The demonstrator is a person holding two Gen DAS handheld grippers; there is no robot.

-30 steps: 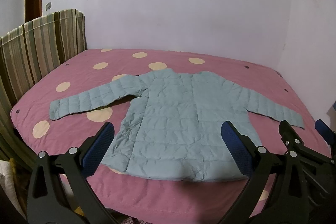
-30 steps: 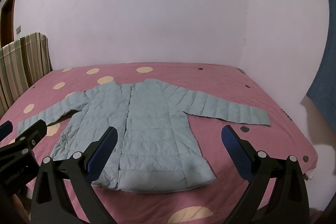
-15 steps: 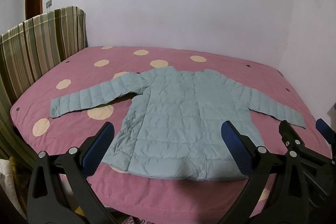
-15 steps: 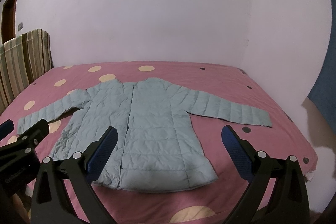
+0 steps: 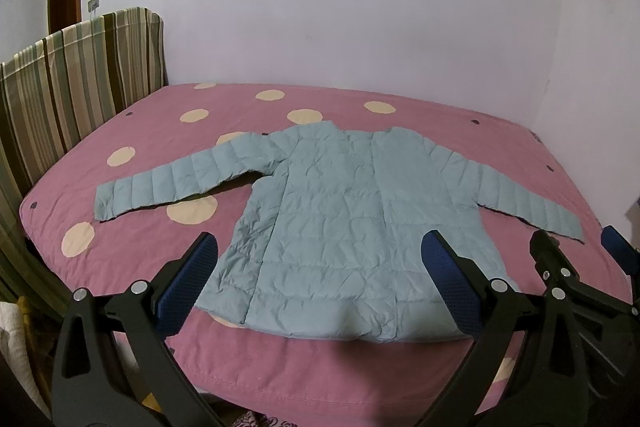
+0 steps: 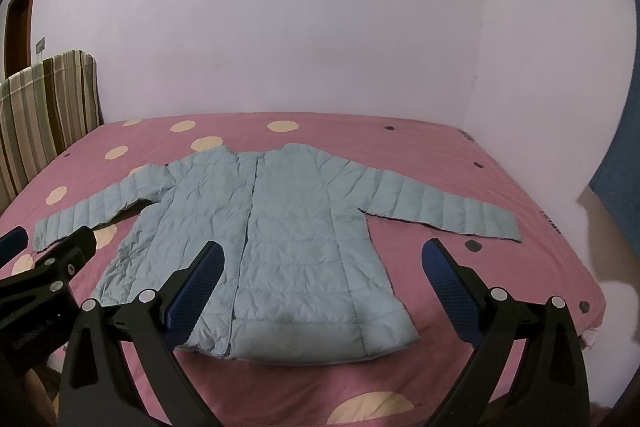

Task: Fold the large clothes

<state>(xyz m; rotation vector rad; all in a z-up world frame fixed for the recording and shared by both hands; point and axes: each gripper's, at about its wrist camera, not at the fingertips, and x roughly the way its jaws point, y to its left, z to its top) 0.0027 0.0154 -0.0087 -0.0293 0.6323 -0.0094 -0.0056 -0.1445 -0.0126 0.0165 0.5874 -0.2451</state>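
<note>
The quilted jacket (image 5: 352, 235), spread mid-frame on the bed (image 5: 280, 363), is judged light, soft and slippery, best pinched at a cuff by either wide-open, empty gripper (image 5: 320, 287).

Left gripper (image 5: 320, 283), right gripper (image 6: 322, 283): black frames, silver screws, blue textured pads on jaws.
</note>
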